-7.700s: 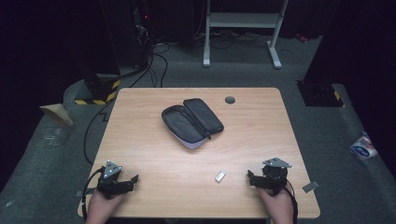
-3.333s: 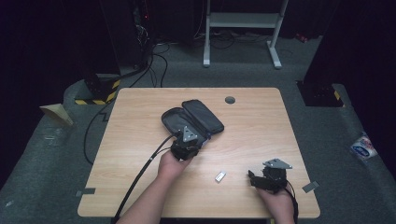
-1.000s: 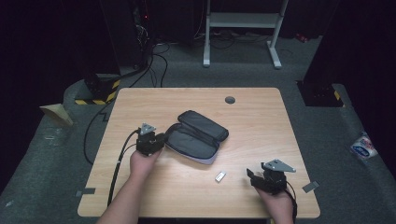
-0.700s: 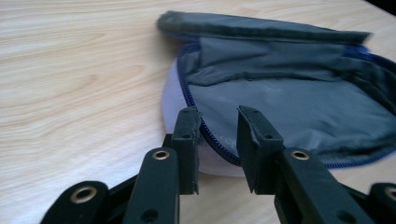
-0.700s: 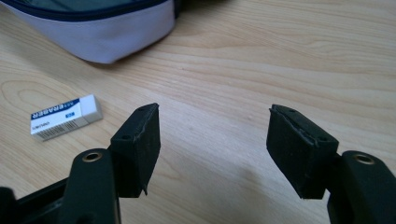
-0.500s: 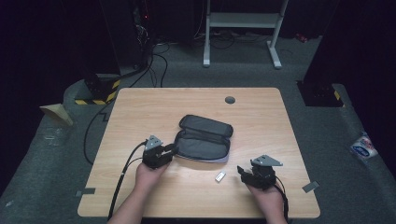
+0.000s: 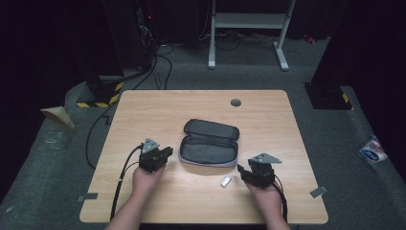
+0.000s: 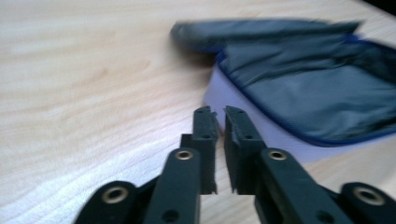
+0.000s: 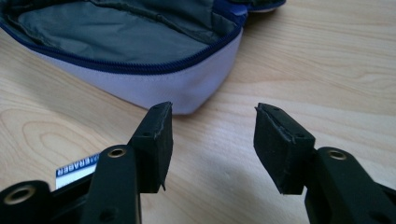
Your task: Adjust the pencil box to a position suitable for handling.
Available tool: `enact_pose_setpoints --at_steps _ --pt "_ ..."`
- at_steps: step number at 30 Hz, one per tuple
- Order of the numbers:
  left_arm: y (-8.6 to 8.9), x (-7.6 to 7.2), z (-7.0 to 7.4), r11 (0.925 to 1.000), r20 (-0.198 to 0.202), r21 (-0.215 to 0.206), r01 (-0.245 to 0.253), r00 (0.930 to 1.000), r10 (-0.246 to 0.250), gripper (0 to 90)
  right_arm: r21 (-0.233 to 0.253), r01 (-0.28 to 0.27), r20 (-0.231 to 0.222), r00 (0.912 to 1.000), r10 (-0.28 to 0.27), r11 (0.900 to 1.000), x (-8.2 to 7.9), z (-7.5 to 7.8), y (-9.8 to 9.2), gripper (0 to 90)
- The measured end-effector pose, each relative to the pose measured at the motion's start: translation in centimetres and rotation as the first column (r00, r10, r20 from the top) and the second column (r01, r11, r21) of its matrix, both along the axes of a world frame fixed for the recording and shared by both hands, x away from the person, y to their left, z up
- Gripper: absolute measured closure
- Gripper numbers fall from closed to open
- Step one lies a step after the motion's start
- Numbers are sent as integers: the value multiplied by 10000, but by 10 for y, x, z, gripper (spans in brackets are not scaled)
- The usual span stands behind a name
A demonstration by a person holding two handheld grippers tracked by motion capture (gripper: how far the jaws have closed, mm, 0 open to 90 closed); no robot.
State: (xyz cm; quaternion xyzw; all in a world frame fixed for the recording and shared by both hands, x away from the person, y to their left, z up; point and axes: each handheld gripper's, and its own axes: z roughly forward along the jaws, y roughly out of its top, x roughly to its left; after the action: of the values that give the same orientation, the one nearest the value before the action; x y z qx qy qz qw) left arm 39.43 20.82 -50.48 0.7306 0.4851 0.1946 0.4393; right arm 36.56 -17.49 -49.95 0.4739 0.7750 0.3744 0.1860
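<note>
Pencil case: unzipped, lying open mid-worktop, between both claws. Soft fabric, light, floppy; likely to sag and slide if pulled by one edge. Best pinched at the stiffer zipper rim or white side wall. Left claw nearly pressed together, empty, just beside the case wall. Right claw spread wide, empty, aimed at the near corner. Eraser just left of right claw.

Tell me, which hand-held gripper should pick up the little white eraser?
The right hand-held gripper, probably. Its jaws are open and the eraser lies just beside it; the left hand-held gripper sits across the pouch, nearly closed.
</note>
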Motion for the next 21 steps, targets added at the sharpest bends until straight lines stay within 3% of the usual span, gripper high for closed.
enact_pose_setpoints --at_steps 1,4,7,12,21 --pt "-3 5 -7 10000 -245 36 -44 9997 45 799 -48 -5 -46 10000 5 10000 2 0 2 489" --pt "-9 8 -12 9999 -421 6 116 9990 -115 791 -164 -9 -194 9998 5 9999 8 -2 7 509" --pt "-17 5 -15 9990 -361 -37 447 9983 -448 791 -235 -5 -284 9996 -2 9997 11 -3 11 523" --pt "-21 2 -16 9984 -315 -34 571 9979 -571 787 -189 -45 -249 9997 40 9998 18 -4 14 544" --pt "-24 3 -14 9986 -309 -30 532 9981 -533 777 -208 -190 -104 9998 188 9996 33 -5 15 512"
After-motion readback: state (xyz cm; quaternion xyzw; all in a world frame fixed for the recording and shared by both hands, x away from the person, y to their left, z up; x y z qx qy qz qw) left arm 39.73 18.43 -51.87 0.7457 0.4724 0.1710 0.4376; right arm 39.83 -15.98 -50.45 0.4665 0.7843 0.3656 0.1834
